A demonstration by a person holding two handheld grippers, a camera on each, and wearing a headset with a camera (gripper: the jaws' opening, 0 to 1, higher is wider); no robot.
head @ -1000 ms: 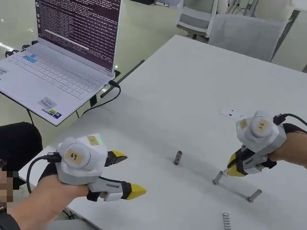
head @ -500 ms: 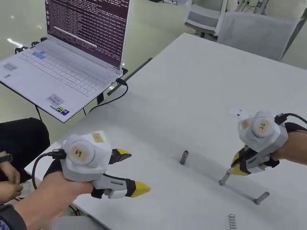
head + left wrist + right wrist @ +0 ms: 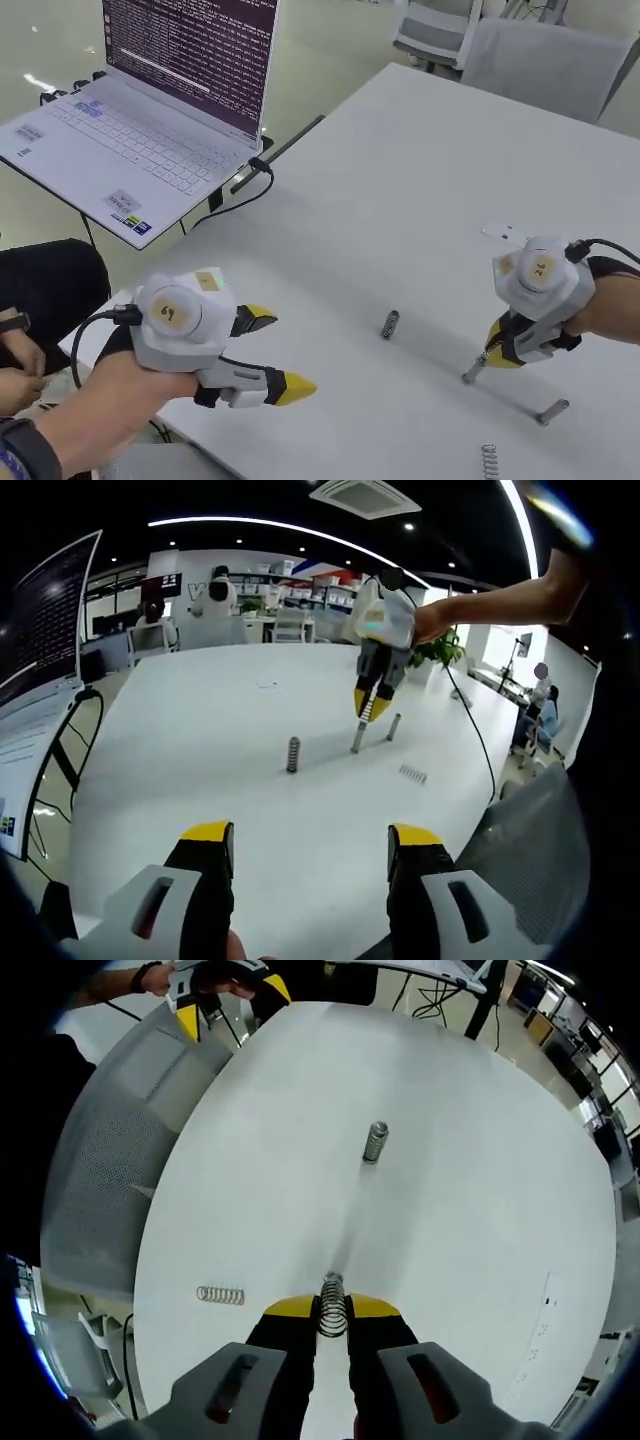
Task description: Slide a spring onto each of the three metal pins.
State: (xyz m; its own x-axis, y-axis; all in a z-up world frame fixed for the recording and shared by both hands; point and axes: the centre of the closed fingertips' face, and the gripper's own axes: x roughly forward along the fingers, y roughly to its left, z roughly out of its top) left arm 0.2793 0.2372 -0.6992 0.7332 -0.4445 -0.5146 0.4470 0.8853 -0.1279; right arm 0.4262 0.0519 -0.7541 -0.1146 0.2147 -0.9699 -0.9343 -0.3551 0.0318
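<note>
The white, yellow-tipped right gripper (image 3: pixel 497 358) pinches a thin coiled steel spring (image 3: pixel 332 1315) at the top of an upright grey metal pin (image 3: pixel 474 371) on the white table (image 3: pixel 420 180). The left gripper (image 3: pixel 280 352) hovers near the table edge, jaws spread wide. Another loose spring (image 3: pixel 489 460) lies nearby.

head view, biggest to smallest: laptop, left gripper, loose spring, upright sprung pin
1. open silver laptop
2. white yellow-tipped left gripper, nearer the camera
3. loose coiled metal spring and spring-covered upright metal pin look about alike, so unranked

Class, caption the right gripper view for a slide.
Right gripper shut on a spring, a spring-fitted pin standing ahead, another spring lying loose on the table.
</note>
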